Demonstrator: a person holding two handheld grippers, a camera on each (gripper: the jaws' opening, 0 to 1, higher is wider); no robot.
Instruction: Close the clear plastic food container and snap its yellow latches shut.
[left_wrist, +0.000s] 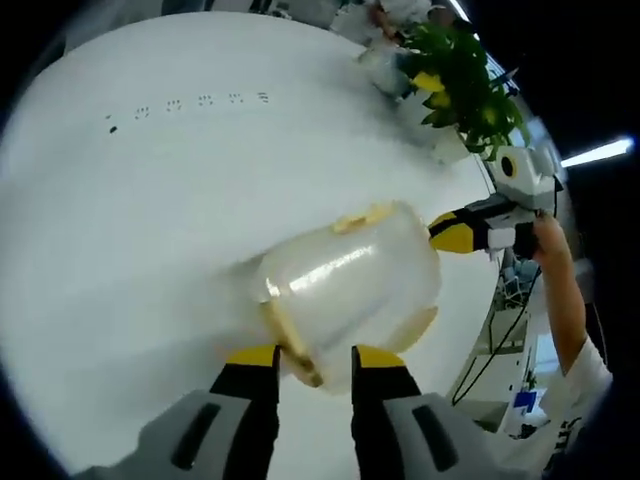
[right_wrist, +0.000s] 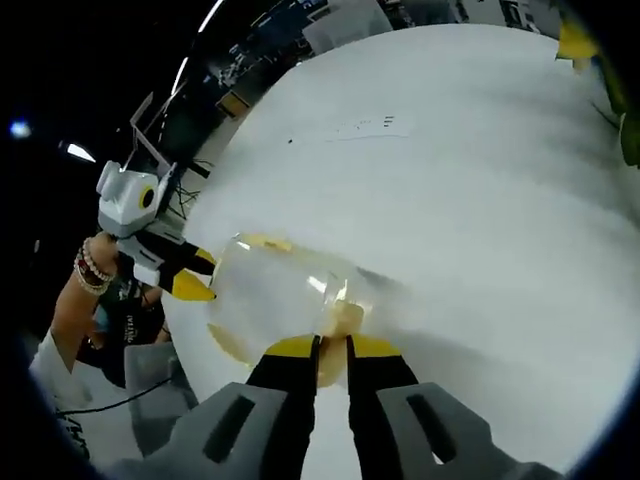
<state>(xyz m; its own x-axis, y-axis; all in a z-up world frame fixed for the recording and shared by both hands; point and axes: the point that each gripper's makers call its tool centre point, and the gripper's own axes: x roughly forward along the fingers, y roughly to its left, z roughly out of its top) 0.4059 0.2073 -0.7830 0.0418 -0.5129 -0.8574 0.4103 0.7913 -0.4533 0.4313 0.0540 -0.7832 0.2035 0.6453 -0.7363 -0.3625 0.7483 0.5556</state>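
the clear plastic food container (left_wrist: 350, 290) sits on a big round white table (left_wrist: 150, 200), near the table's edge, with its lid on. in the left gripper view, the left gripper (left_wrist: 313, 362) has its yellow-tipped jaws parted a little on either side of a yellow latch (left_wrist: 292, 345) at the container's near side; the latch lies between the tips, though i can't tell if they truly pinch it. another yellow latch (left_wrist: 362, 217) shows on the container's far top edge. the right gripper (left_wrist: 462, 236) reaches in at the container's right side, held by a person's hand (left_wrist: 548, 238). beyond the container, at the table's far edge, stands a leafy green plant (left_wrist: 465, 80).

in the right gripper view, the right gripper (right_wrist: 330, 348) has its jaws nearly together, clamped on a yellow latch (right_wrist: 342, 318) of the container (right_wrist: 290, 290). the left gripper (right_wrist: 190, 275) meets the container's left side.
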